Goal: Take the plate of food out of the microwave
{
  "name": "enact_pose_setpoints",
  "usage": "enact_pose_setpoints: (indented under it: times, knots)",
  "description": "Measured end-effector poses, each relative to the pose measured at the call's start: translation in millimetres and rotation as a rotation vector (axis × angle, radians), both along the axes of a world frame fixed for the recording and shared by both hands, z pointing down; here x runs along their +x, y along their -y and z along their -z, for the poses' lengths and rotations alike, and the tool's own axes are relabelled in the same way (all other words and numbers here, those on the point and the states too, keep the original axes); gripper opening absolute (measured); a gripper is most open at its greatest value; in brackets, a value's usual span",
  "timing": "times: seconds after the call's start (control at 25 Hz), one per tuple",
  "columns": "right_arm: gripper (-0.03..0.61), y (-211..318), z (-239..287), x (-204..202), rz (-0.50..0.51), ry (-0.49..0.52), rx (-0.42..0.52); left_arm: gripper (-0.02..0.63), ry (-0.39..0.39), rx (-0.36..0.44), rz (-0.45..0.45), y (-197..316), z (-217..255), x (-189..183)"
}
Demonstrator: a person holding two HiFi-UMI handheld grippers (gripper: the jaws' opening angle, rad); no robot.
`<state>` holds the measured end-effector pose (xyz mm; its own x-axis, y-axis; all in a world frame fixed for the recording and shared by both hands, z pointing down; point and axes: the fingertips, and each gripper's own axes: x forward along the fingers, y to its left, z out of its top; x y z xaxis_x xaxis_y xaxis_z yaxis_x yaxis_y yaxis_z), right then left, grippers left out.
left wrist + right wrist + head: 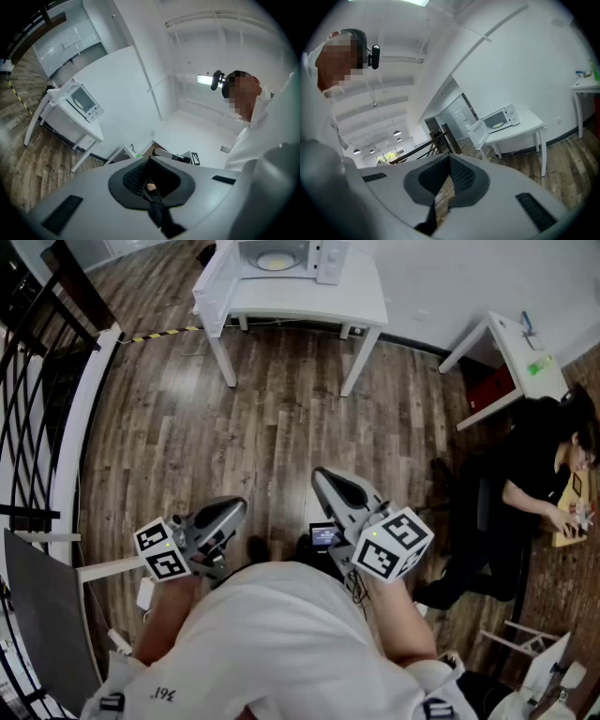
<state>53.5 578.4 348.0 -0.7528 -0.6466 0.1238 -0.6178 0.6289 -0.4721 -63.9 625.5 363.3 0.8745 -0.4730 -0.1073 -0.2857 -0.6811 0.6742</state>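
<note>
Far off on bench point(366, 301): open microwave point(330, 263), plate of food point(275, 261) inside. Left gripper point(239, 506), right gripper point(324, 477): fingers together, empty. Spill risked if plate is tilted.

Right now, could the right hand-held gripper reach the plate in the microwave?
Probably not yet. The right hand-held gripper is near the person's chest; the plate sits inside the microwave across the floor. Its door is open, so only distance is in the way.
</note>
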Motion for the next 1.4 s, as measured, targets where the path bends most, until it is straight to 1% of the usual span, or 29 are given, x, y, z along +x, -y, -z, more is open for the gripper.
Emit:
enact_pose_setpoints:
  times: [0.16, 0.48, 0.76, 0.84, 0.96, 1.08, 1.2, 1.4]
  knots:
    - [-0.011, -6.3, 1.3, -2.6, 0.009, -0.063, 0.039, 0.008, -0.018, -0.002, 0.003, -2.5, 3.5, -1.3]
    - [-0.011, -8.4, 2.1, -9.5, 0.026, -0.079, 0.047, 0.008, -0.037, -0.003, -0.004, -2.3, 6.2, -3.4]
    - [-0.011, -9.9, 2.3, -5.4, 0.002, -0.098, 0.066, 0.008, -0.036, -0.002, -0.012, -3.9, 5.1, -3.5]
    - [-0.011, -11.5, 4.5, -3.3, -0.010, -0.084, 0.070, 0.008, -0.037, -0.009, -0.015, -5.6, 4.2, -4.2]
    - [-0.011, -11.7, 11.8, 1.8, -0.031, -0.026, 0.061, 0.008, -0.040, -0.016, -0.017, -8.5, 4.1, -6.0]
    - [-0.009, -6.7, 18.8, 8.4, -0.053, 0.002, 0.065, 0.008, -0.041, -0.009, -0.014, -7.6, 6.4, -7.2]
    - [0.032, -5.2, 21.5, 16.4, -0.073, 0.025, 0.065, 0.008, -0.040, -0.008, -0.012, -8.3, 5.4, -5.6]
    - [0.043, -6.6, 22.3, 24.5, -0.091, 0.030, 0.058, 0.008, -0.042, -0.013, -0.014, -10.7, 6.4, -1.5]
